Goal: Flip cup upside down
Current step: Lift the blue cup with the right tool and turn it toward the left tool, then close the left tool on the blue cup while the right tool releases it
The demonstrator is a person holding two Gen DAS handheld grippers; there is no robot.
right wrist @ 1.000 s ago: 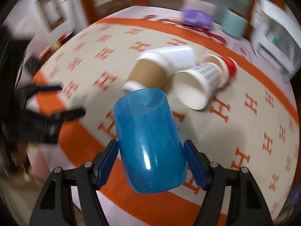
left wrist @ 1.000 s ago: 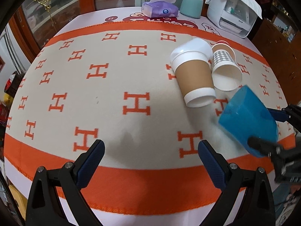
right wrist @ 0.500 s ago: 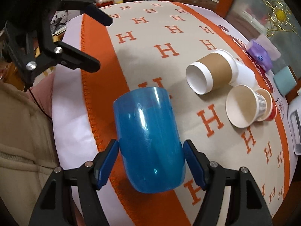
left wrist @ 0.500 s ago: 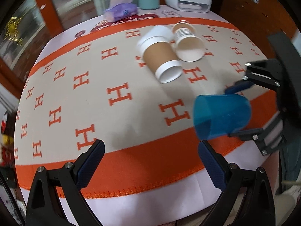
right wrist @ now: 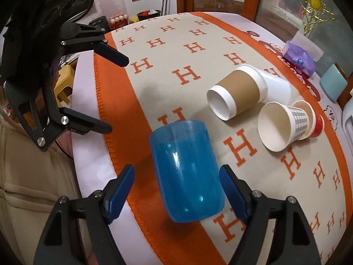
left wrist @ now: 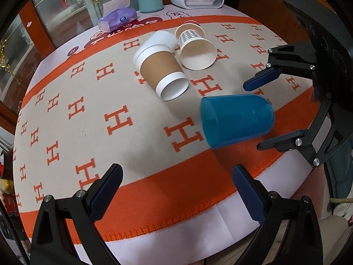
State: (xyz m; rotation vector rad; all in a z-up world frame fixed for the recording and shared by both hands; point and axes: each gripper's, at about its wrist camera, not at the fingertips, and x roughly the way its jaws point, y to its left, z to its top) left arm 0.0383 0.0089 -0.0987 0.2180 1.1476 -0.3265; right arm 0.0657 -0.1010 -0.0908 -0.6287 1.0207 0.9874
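Letting go is the change here: half a second ago the right tool [right wrist: 176, 181] had its blue pads pressed against the blue plastic cup [right wrist: 187, 176], and now both pads stand apart from the cup's sides with a visible gap on each side. In the left wrist view the right tool [left wrist: 260, 114] frames the cup's rounded closed end without touching it. The blue plastic cup [left wrist: 237, 120] seems to sit over the orange band of the H-patterned cloth [left wrist: 123, 121] near the tabletop's near edge, its open rim towards the cloth and its closed base facing the right tool. Whether the rim rests flat on the cloth cannot be told; a shadow lies beneath it in the right wrist view.

The left tool [left wrist: 176, 190] hangs spread wide and empty over the near orange band, well apart from the cup.

Farther across the cloth lie a sleeved paper coffee cup [left wrist: 161, 66] and a stack of paper cups [left wrist: 194, 48], both on their sides and touching each other.

Judging from the open pads and the cup's mouth-down pose, the flip looks close to finished, with only a clean retreat left.
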